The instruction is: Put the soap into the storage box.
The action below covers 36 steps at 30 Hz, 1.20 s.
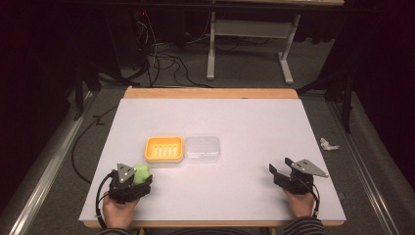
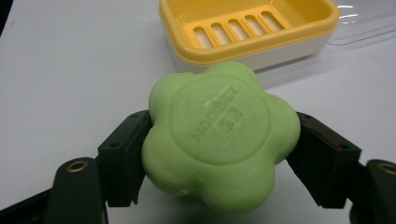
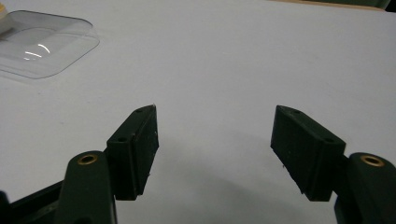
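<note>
A green flower-shaped soap bar (image 2: 219, 135) is clamped between the two black jaws of my left gripper (image 2: 224, 154), just above the white table near its front left; in the high view that soap (image 1: 142, 173) and left gripper (image 1: 139, 177) sit below the dish. Just beyond stands a yellow soap dish (image 1: 164, 149) with a slotted tray (image 2: 243, 25). A clear plastic lid (image 1: 202, 148) lies right beside it, its corner in the left gripper view (image 2: 364, 23). My right gripper (image 1: 280, 171) rests at the front right, jaws wide apart (image 3: 215, 144) over bare table. The lid (image 3: 39, 44) lies far to its left.
The white table sheet (image 1: 244, 122) spreads broadly between and beyond both grippers, with a wooden edge (image 1: 210, 93) at the back. Off the table, a crumpled white scrap (image 1: 328, 144) lies on the floor at right, cables (image 1: 161, 58) and a desk frame (image 1: 249, 44) behind.
</note>
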Motion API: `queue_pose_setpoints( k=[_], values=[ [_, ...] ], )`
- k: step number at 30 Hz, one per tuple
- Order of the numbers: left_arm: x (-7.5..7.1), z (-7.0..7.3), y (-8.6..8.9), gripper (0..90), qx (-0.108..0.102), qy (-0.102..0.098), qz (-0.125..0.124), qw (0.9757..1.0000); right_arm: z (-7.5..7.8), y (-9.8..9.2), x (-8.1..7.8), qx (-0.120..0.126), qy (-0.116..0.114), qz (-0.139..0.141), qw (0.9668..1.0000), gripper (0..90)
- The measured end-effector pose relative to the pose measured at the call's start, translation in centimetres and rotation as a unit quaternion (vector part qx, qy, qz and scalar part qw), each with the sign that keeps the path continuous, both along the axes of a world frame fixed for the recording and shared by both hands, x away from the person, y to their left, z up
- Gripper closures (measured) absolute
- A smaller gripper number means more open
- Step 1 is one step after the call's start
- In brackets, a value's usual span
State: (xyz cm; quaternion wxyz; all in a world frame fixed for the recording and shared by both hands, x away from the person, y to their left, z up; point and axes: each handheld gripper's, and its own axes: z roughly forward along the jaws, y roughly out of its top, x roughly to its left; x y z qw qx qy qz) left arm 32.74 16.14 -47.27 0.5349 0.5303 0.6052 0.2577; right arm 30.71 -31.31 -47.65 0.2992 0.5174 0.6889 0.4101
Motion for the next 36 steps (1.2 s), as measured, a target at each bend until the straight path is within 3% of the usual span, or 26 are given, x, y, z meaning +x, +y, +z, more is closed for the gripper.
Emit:
queue_pose_setpoints(
  k=[5,14,36],
  values=[
    [-0.3,0.9,-0.2,27.2,0.003,-0.005,-0.012,0.9999,0.0,0.0,0.0,0.000,-0.001,0.000,1.0000,32.6],
    [-0.1,2.5,-1.0,27.2,-0.012,-0.009,-0.035,0.9993,0.0,-0.1,-0.1,0.003,-0.002,0.000,1.0000,32.6],
    [1.1,4.6,-2.8,27.2,-0.039,-0.010,-0.069,0.9968,0.0,-0.1,-0.1,0.005,-0.003,0.001,1.0000,32.6]
  ],
)
